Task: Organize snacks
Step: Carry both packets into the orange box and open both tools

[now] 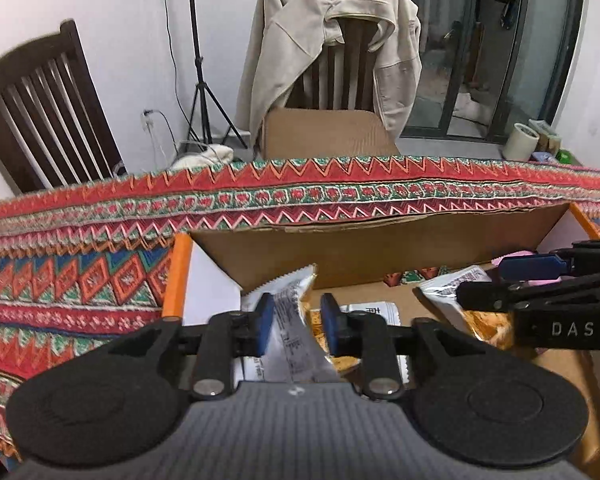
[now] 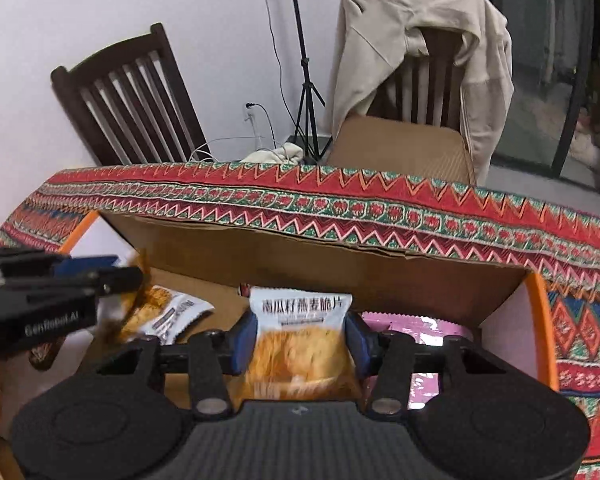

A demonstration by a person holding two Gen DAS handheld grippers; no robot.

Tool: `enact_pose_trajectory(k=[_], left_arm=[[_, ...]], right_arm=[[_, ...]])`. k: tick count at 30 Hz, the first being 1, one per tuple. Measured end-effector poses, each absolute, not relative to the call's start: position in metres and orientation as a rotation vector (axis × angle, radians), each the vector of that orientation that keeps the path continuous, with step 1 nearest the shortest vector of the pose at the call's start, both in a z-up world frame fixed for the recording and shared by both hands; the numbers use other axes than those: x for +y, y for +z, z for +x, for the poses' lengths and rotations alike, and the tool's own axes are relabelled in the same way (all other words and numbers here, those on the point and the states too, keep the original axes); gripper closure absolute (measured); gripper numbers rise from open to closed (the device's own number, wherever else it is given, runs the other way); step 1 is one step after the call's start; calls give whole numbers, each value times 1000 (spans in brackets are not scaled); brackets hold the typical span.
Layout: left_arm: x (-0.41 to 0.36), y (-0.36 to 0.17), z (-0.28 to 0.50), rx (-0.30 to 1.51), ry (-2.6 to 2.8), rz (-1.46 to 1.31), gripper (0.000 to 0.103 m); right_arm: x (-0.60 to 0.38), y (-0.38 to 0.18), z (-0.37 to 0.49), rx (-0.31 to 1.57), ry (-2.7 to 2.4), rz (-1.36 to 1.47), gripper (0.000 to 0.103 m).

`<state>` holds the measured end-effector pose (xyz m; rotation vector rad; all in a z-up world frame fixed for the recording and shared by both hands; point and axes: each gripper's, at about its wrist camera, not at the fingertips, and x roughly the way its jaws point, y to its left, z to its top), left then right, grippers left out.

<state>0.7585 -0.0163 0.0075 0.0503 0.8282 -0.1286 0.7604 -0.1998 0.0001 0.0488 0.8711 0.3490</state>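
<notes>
Nearest the right wrist camera, the right gripper (image 2: pixel 300 340) holds an orange-and-white snack packet (image 2: pixel 298 332) upright, its blue fingers (image 2: pixel 245 342) pressed against both sides of the packet. From the left wrist camera, the left gripper (image 1: pixel 296 322) has its fingers (image 1: pixel 265 322) fairly narrow around a twisted silver-and-orange packet (image 1: pixel 290 312); the left pad touches it, while the right pad stands slightly off, so a firm grip cannot be confirmed. Both grippers hang over an open cardboard box (image 2: pixel 320 256) with orange-edged flaps. On the box floor lie another snack packet (image 2: pixel 168 312) toward the left side and a pink packet (image 2: pixel 416 326) by the right wall. Under the box lies a patterned red tablecloth (image 2: pixel 340 196). Past the far table edge stand a dark wooden chair (image 2: pixel 132 96), a tripod (image 2: pixel 306 80) and a second chair draped with a beige jacket (image 2: pixel 420 40).
</notes>
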Motion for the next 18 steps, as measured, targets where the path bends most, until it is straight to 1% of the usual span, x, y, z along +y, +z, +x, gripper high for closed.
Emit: enact_pose_trajectory(k=[1, 2, 4, 9, 11, 12, 14, 16, 18], left_arm=[[-14, 8, 759, 825, -131, 39, 73], [-13, 10, 758, 822, -126, 34, 70], [-11, 13, 755, 815, -121, 28, 62], [-10, 30, 743, 816, -146, 31, 61], [-9, 44, 731, 805, -157, 39, 58], [-10, 51, 724, 797, -161, 42, 56], [-9, 71, 709, 777, -170, 39, 55], [-6, 94, 688, 754, -177, 22, 44], [-2, 116, 667, 732, -183, 5, 38]], right_arm=[[-200, -1, 763, 873, 352, 57, 45], [-200, -2, 764, 871, 351, 57, 43], [-200, -3, 765, 868, 345, 53, 42], [-202, 5, 758, 860, 340, 50, 42], [-204, 14, 751, 852, 339, 37, 42], [-205, 20, 747, 846, 339, 32, 41], [-209, 34, 737, 830, 334, 18, 36], [-214, 53, 723, 804, 329, 8, 32], [-221, 75, 704, 776, 329, -5, 30]])
